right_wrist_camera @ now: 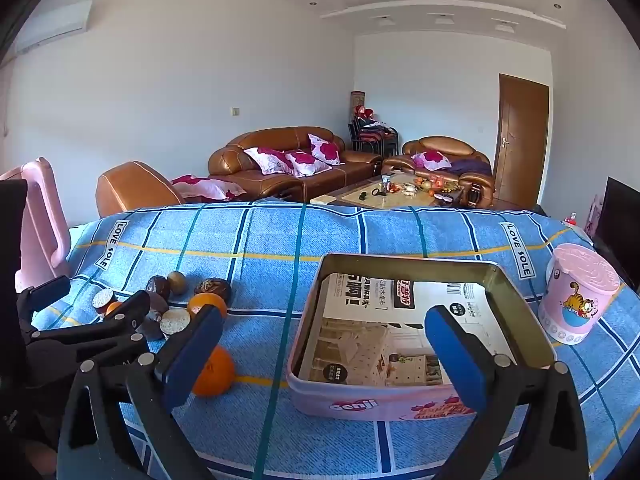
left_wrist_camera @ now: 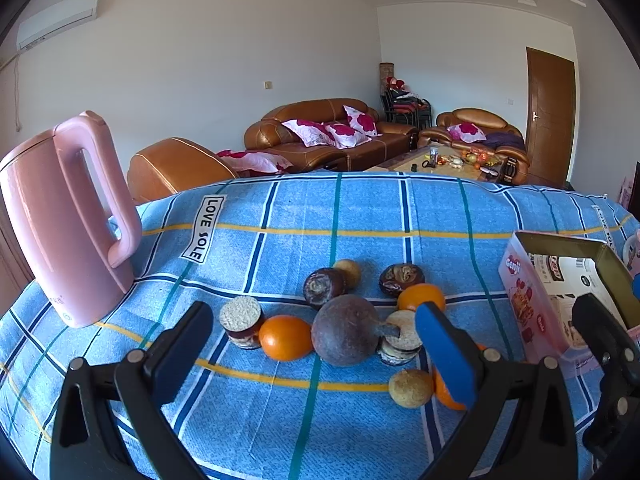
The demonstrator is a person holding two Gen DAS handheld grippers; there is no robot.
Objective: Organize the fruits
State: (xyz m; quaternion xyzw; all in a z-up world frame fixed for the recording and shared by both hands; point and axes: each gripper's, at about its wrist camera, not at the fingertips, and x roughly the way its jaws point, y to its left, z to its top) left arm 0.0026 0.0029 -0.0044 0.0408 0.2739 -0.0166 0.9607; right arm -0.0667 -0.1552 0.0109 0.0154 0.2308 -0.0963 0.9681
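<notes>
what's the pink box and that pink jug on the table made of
Pink box: looks like printed tin; its bare inner walls have a dull gold metallic sheen. Paper sheet lines the bottom.
Pink jug: probably smooth moulded plastic, soft satin gloss, handle in one piece with the body.

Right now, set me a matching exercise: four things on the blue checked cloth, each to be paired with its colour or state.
Things:
1. kettle
2. tin box
3. largest round fruit
4. lidded cup with a cartoon cat

Descriptions:
A. dark purple, with a short stem
B. open on top, printed paper inside, no fruit
C. pink, tall, with a big handle
D. pink, standing right of the box

Pairs: 1-C, 2-B, 3-A, 4-D
</notes>
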